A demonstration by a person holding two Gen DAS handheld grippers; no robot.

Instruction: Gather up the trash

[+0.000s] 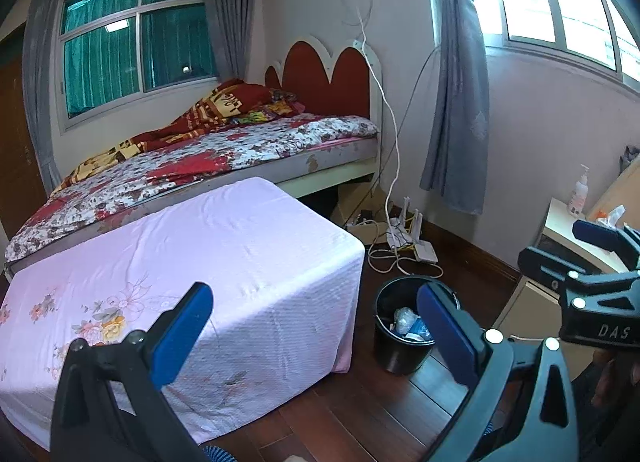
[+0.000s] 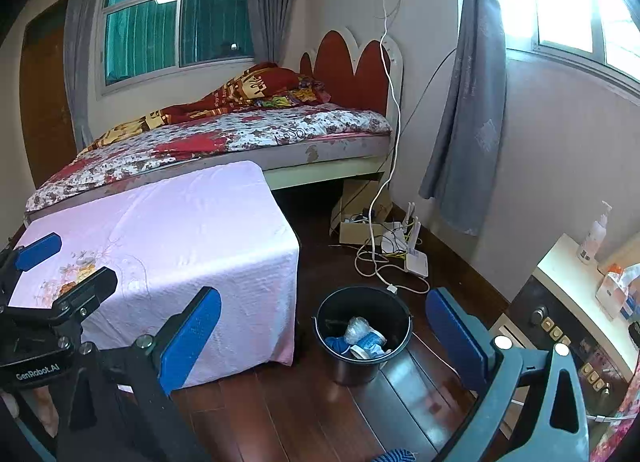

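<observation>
Both tongs (image 1: 316, 336) (image 2: 324, 336) wide apart, level, above floor.

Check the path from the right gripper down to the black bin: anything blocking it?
Nothing visible blocks it. The right gripper is open and empty, and the black bin stands on bare wood floor beside the pink-covered table, open-topped with trash already inside. The white cables lie behind it.
</observation>
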